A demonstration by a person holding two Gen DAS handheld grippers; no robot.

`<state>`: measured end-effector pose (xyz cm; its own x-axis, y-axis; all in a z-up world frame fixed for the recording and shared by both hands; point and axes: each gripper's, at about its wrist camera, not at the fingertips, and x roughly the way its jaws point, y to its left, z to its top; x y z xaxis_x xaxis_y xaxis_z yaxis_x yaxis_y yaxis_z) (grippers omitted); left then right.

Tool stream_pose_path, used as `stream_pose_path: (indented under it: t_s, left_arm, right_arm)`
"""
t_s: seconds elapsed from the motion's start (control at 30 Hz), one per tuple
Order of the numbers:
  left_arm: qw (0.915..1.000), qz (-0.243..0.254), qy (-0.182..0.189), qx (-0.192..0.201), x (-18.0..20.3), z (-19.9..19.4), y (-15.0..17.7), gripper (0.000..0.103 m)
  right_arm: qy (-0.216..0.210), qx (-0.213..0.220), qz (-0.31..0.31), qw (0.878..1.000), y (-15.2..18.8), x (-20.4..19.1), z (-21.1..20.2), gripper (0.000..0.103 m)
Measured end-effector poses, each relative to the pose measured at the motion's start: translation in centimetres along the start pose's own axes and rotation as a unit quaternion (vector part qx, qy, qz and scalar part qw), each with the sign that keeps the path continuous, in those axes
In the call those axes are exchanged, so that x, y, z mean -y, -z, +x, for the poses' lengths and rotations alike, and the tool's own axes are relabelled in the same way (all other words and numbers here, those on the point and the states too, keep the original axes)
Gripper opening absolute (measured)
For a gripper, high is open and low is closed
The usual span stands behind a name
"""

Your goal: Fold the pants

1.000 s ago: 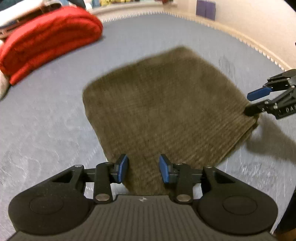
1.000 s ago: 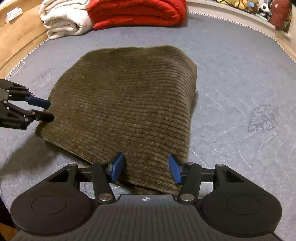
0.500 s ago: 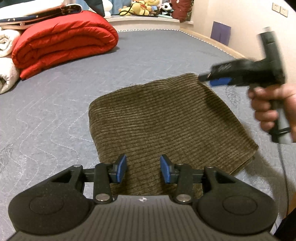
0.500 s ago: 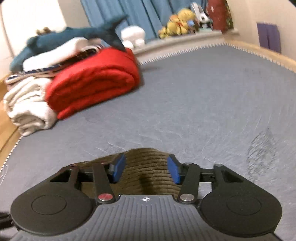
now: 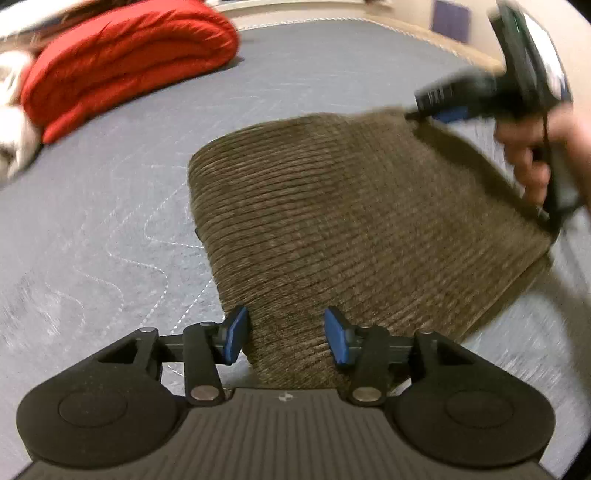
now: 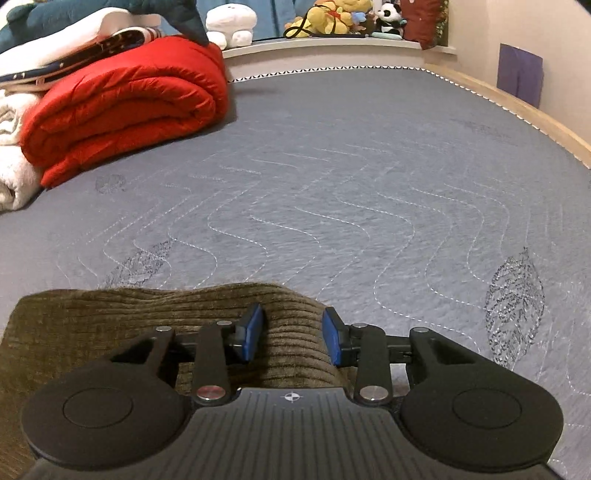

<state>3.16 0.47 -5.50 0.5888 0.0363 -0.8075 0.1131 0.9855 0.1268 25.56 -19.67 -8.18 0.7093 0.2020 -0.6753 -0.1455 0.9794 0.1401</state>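
Note:
The olive-brown corduroy pants point(image 5: 351, 221) lie folded into a flat rectangle on the grey quilted bed. My left gripper point(image 5: 282, 334) is open over the near corner of the pants, holding nothing. My right gripper point(image 5: 439, 105) shows blurred at the far right corner of the pants, held by a hand. In the right wrist view my right gripper point(image 6: 291, 334) is open above the far edge of the pants point(image 6: 110, 325), with nothing between its blue pads.
A rolled red duvet point(image 6: 122, 110) and white blankets point(image 6: 11, 166) lie at the far left of the bed point(image 6: 351, 184). Stuffed toys point(image 6: 332, 18) sit on the ledge behind. A wooden bed edge point(image 6: 535, 118) runs along the right.
Both grippers let go of the near edge of the folded pants and lifted. My right gripper swung up and over to the far side of the pants.

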Motion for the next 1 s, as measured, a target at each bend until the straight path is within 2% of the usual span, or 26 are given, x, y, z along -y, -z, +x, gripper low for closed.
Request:
stream_pose_path:
  t_s: [0.07,0.17,0.23,0.3,0.37,0.43,0.47,0.53,0.6,0.67,0.73,0.83,0.9,1.0]
  left_arm:
    - [1.0000,-0.004,-0.003,0.001,0.2,-0.8,-0.2,0.052]
    - [0.9993,-0.025,0.018,0.020,-0.3,-2.6,-0.4,0.054]
    - [0.9990,-0.022,0.020,0.032,-0.3,-3.5,-0.2,0.056]
    - [0.9995,-0.017,0.016,0.022,-0.2,-3.3,0.3,0.058]
    - [0.9998,-0.016,0.010,-0.010,-0.3,-2.1,1.1,0.063]
    - [0.9993,-0.019,0.014,-0.030,-0.4,-1.3,1.9,0.075]
    - [0.9991,-0.026,0.013,-0.030,-0.6,-1.5,2.0,0.076]
    - [0.9987,-0.044,0.001,-0.025,-0.7,-2.7,1.8,0.079]
    - [0.9989,-0.045,-0.011,-0.001,-0.4,-4.8,1.6,0.088]
    - [0.9985,-0.036,-0.017,0.037,0.4,-7.2,1.6,0.091]
    - [0.9951,-0.029,-0.025,0.091,1.2,-10.0,2.0,0.103]
    - [0.9859,-0.006,-0.015,0.167,2.3,-13.0,2.7,0.103]
    - [0.9836,0.002,-0.001,0.181,2.6,-13.8,2.8,0.103]
    - [0.9837,-0.030,-0.002,0.178,2.0,-14.6,3.0,0.103]
  right_arm:
    - [0.005,0.006,-0.010,1.000,-0.4,-0.4,-0.8,0.042]
    - [0.008,0.031,-0.047,0.998,-0.2,-1.3,-4.3,0.047]
    - [-0.017,0.046,-0.082,0.995,0.5,-2.0,-7.0,0.054]
    - [-0.045,0.042,-0.117,0.991,1.7,-2.4,-9.1,0.058]
    - [-0.067,0.000,-0.144,0.987,3.3,-2.3,-9.7,0.061]
    - [-0.069,-0.095,-0.178,0.977,5.8,-2.0,-8.4,0.065]
    - [-0.055,-0.110,-0.208,0.970,7.4,-1.8,-8.0,0.065]
    - [-0.045,-0.086,-0.243,0.965,8.4,-2.0,-9.2,0.066]
    - [-0.031,-0.068,-0.223,0.972,7.4,-2.3,-11.3,0.066]
    - [-0.042,-0.021,-0.195,0.980,6.5,-2.4,-14.5,0.070]
    - [-0.046,0.027,-0.160,0.986,5.9,-2.6,-17.9,0.084]
    - [-0.062,0.062,-0.104,0.991,5.9,-2.7,-21.8,0.094]
    - [-0.076,0.059,-0.080,0.992,6.2,-2.6,-23.0,0.095]
    - [-0.078,0.047,-0.076,0.993,7.4,-2.4,-24.2,0.097]
